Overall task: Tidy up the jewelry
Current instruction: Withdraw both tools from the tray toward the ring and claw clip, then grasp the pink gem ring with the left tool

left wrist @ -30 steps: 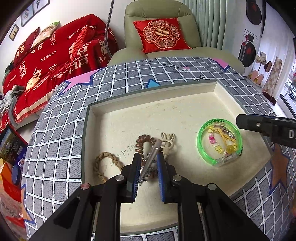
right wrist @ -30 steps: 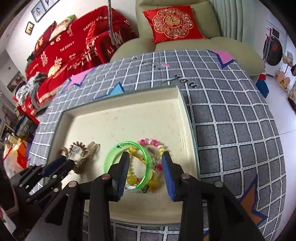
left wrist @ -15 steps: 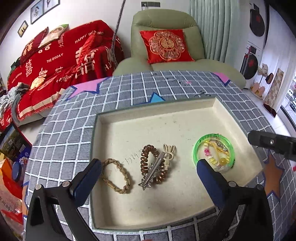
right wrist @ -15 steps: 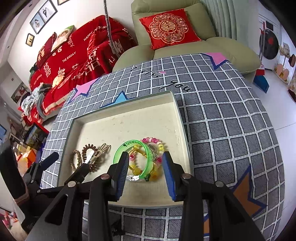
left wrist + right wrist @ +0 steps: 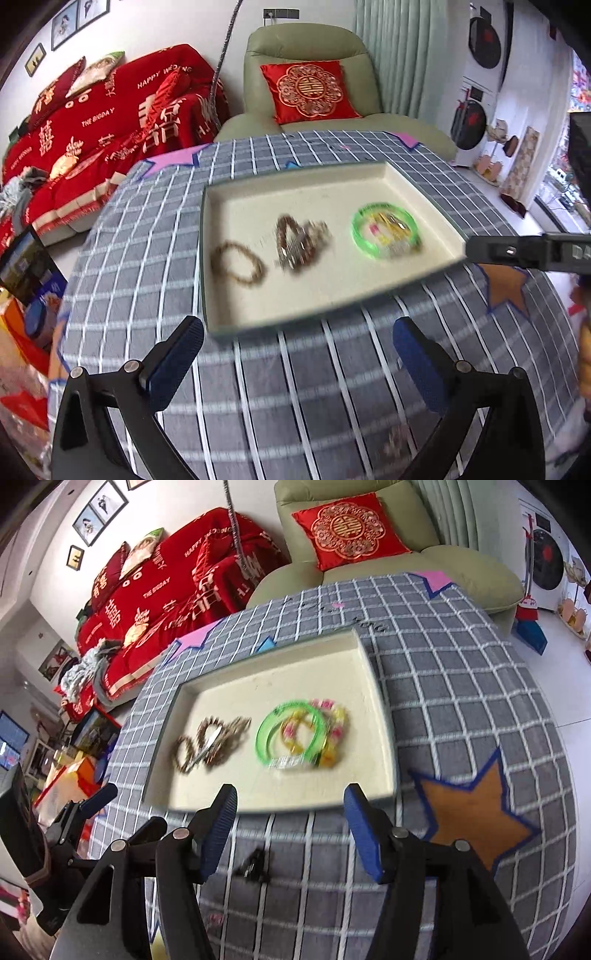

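- Grey checked tablecloth carries a cream tray holding a green bangle, coil hair tie and braided bracelet.
- Left gripper hangs wide apart, empty, short of the tray's near rim.
- Right gripper, jaws just opening, empty, near the bangle.

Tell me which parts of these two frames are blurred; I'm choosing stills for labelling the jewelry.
Left wrist view: the cream tray and its braided brown bracelet and translucent green bangle are smeared, while the sofa behind stays sharp. Right wrist view: the same bangle and the small dark object on the checked cloth are streaked; fisheye bends the table edges in both.
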Available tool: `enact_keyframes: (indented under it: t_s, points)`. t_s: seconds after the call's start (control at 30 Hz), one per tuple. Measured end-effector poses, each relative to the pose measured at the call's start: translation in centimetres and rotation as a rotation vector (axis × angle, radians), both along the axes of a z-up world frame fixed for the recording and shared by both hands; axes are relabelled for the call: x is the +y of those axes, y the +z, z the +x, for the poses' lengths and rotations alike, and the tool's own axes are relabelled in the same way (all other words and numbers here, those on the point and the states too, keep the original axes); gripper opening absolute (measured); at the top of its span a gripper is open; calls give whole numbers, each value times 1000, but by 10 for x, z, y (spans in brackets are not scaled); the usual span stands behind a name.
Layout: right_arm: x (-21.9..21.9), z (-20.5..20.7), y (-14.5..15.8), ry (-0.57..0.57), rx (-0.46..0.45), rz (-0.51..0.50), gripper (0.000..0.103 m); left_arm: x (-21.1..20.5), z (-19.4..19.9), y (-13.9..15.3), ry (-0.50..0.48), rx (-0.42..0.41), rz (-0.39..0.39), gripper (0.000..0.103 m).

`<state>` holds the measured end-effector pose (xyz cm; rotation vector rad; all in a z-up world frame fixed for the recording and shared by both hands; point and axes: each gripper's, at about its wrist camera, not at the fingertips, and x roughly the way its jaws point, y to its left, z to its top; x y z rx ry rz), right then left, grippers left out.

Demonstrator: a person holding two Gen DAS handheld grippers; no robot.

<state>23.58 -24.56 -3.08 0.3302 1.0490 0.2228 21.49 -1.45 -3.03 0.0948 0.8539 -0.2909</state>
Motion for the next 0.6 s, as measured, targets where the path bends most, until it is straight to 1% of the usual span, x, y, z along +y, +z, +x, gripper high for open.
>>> enact_keyframes:
  t_s: [0.1,0.27,0.43,0.6]
  points:
    - [8,-9,-11,27,43,15,64,2,-21,-7,-40,16,-8,103]
    - [26,-15,-31,67,105,2,64,-4,-51,-23,-92,37,15,103]
    - [46,-18,-44,107,133,-11,64,-10,-59,-33,-100,63,3,103]
    - [58,-18,-54,125,159,-31,64,-15,-64,-39,-104,71,4,103]
